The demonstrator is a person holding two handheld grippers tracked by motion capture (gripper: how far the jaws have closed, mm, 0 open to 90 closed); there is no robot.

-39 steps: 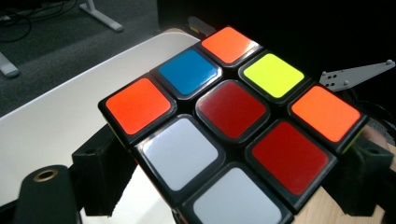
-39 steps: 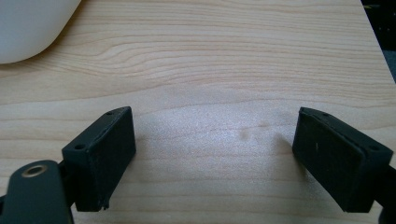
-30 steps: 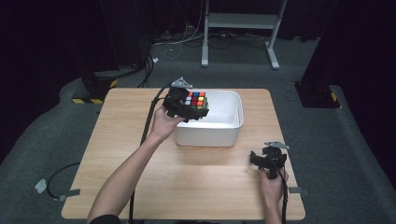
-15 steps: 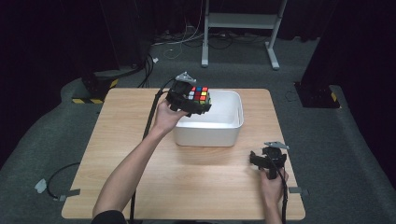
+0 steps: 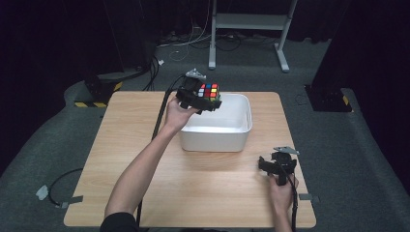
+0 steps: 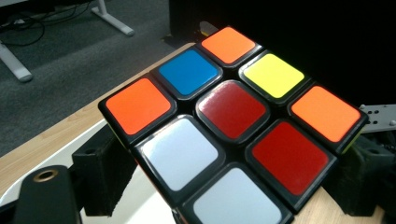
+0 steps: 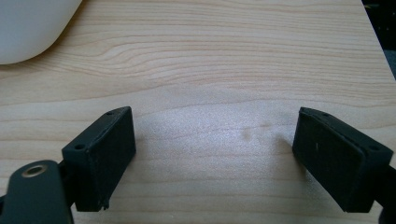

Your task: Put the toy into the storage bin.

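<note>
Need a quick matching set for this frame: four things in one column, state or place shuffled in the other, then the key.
Things:
1. puzzle cube
2. white bin
3. left gripper
4. right gripper

States or places:
A. jaws wide apart, nothing between them, low over bare wood
B. held in the air above the bin's far left corner
C. sitting on the table, far half
D. clamped on the cube

Pairs: 1-B, 2-C, 3-D, 4-A

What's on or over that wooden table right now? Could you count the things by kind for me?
Puzzle cube, held over the tub: 1
White tub: 1
Hand-held gripper: 2, the left hand-held gripper and the right hand-held gripper
Total: 4
</note>
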